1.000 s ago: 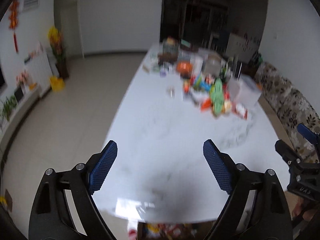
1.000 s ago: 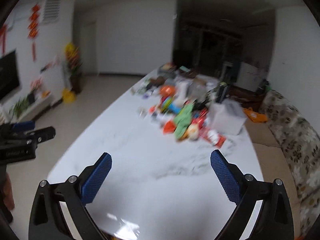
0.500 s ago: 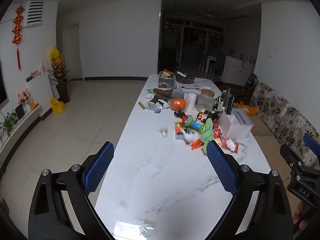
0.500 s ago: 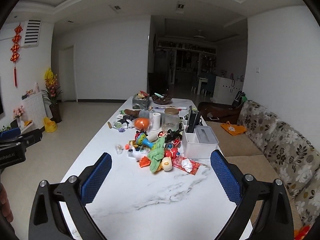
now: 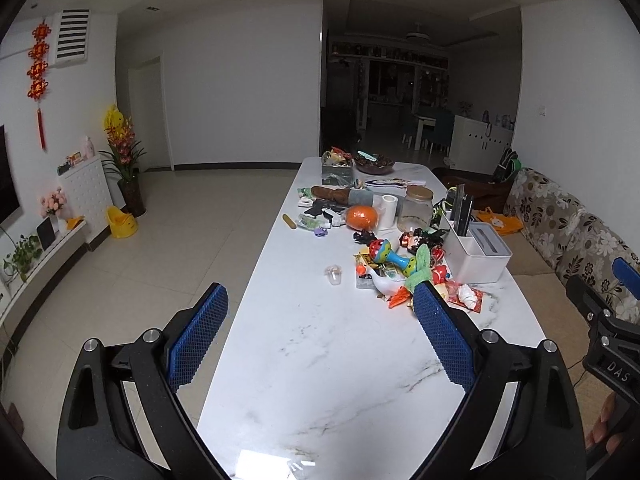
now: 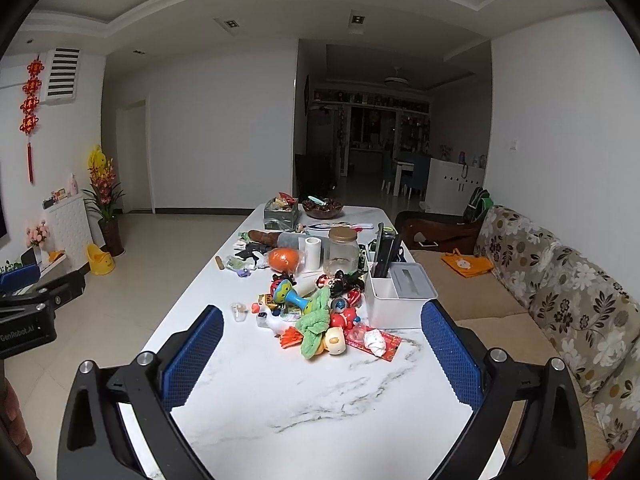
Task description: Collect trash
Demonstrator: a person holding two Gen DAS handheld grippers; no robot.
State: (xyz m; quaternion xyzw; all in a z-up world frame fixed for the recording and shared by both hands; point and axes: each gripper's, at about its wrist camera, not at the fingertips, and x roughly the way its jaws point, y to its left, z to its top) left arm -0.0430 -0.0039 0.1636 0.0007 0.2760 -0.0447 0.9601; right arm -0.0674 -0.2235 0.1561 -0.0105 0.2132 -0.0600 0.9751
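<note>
A long white marble table (image 5: 320,360) (image 6: 300,400) carries a pile of clutter in its middle. In it lie a crumpled white tissue on a red wrapper (image 5: 466,294) (image 6: 374,340), a small clear plastic cup (image 5: 333,274) (image 6: 239,311), a green cloth (image 6: 316,328) and several toys. My left gripper (image 5: 320,336) is open and empty above the near end of the table. My right gripper (image 6: 322,354) is open and empty, also short of the pile.
A white organiser box (image 5: 476,256) (image 6: 396,292) stands right of the pile. A glass jar (image 6: 342,250), paper roll (image 6: 313,253) and an orange ball (image 6: 284,260) stand farther back. A floral sofa (image 6: 560,292) runs along the right. Tiled floor lies to the left.
Both views tilted up from the near tabletop and steadied; the blur of a second ago is gone. Both grippers stay open and empty.
</note>
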